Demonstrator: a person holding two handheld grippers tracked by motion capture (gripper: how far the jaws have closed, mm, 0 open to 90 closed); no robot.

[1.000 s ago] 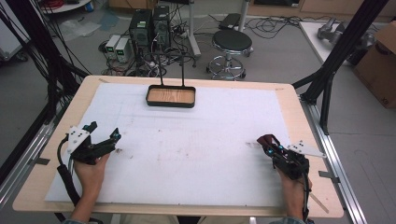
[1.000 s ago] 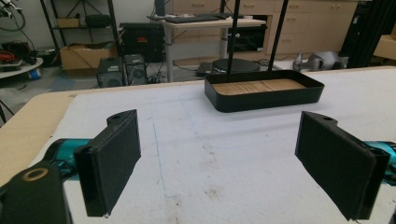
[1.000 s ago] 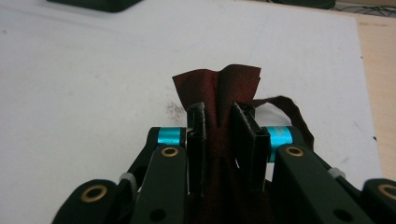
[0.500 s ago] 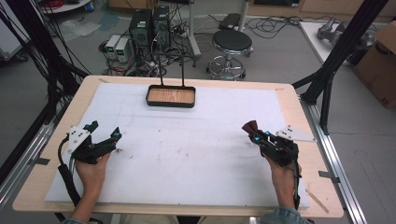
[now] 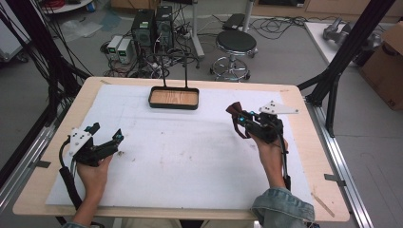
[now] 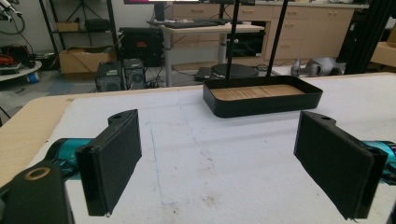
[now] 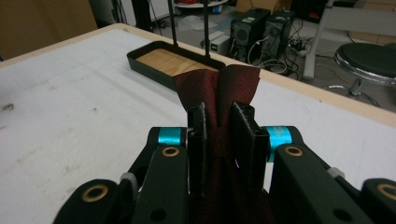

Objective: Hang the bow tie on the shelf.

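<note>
Over the last second, moved up from the near right edge toward the middle right of the white mat (image 5: 190,156): right gripper (image 5: 236,115), jaws clamped on a dark red cloth (image 7: 217,88) that fans out past the pads, now pointing at the black wood-floored tray (image 5: 174,98) at the far edge. Unmoved on the near left of the mat: left gripper (image 5: 105,137), jaws spread wide, nothing between them. Probably a carry toward the tray, cloth not yet over it
</note>
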